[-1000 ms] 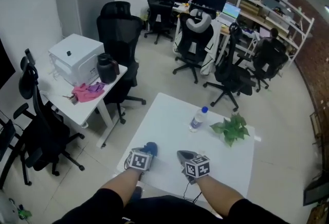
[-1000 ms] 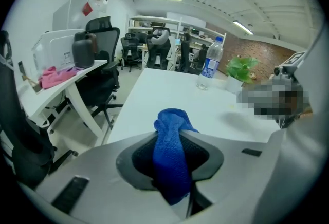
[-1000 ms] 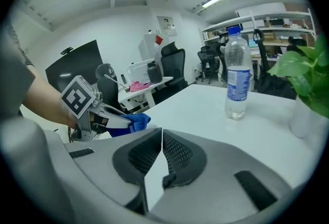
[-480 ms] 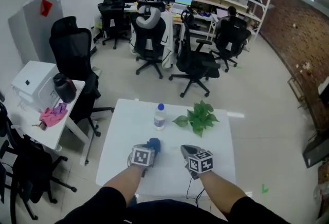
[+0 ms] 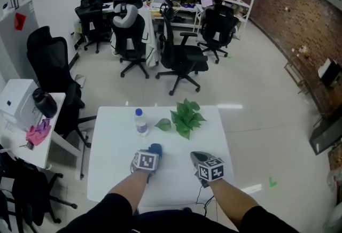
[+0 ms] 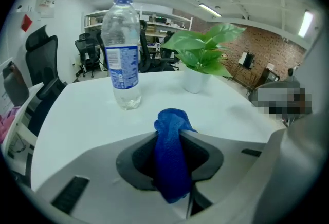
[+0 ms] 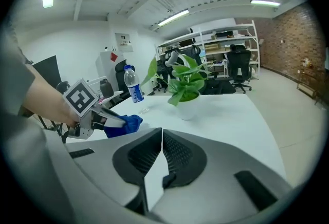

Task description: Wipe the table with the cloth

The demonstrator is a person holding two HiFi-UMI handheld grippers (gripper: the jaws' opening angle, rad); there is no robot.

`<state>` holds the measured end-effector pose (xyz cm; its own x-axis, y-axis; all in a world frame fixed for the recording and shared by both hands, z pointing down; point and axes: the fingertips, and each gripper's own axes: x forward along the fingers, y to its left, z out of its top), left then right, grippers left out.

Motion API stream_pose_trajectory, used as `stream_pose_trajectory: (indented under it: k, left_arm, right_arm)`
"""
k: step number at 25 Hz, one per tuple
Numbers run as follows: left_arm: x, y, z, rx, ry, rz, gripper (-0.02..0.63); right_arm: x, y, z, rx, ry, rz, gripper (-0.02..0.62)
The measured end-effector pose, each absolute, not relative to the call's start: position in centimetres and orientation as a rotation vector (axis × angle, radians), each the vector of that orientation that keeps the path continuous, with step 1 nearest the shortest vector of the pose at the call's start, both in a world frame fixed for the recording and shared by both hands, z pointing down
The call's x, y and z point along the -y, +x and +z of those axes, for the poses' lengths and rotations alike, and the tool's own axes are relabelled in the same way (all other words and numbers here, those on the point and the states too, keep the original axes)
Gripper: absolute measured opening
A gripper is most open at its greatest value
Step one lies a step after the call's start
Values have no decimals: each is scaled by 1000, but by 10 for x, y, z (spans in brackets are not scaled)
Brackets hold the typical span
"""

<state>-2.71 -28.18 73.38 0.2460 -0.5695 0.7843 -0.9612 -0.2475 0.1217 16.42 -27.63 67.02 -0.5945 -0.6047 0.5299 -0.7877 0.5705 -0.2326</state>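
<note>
A blue cloth [image 6: 172, 161] is pinched between the pads of my left gripper [image 6: 172, 138], its bunched end sticking out past the tips. In the head view that gripper [image 5: 153, 150] sits over the near middle of the white table [image 5: 109, 165], with the cloth [image 5: 156, 148] at its tip. My right gripper [image 5: 194, 156] is beside it on the right, shut with nothing between the jaws, as the right gripper view [image 7: 161, 133] confirms. From the right gripper view the cloth [image 7: 127, 125] shows low over the tabletop.
A clear water bottle [image 5: 140, 121] with a blue cap and a small potted plant [image 5: 183, 117] stand at the table's far side. A side desk [image 5: 24, 144] with a pink cloth lies to the left. Office chairs [image 5: 179, 58] fill the floor beyond.
The head view has swung so the table now sits centred and square. Both grippers keep their places near the table's front edge, the left still holding the cloth.
</note>
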Motion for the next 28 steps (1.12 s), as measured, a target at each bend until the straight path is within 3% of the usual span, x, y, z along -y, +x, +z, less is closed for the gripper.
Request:
stream_pose_trajectory:
  k: [8, 22, 28]
  left_arm:
    - [282, 7, 775, 1313, 1871, 1045, 92]
    - [303, 106, 779, 1225, 2017, 1106, 81]
    - [306, 96, 765, 1233, 2082, 1068, 80]
  right_arm:
    - [270, 220, 684, 2377, 1221, 685, 11]
    - [240, 298, 707, 2280, 1345, 745, 11]
    - [236, 302, 704, 2266, 1353, 730, 11]
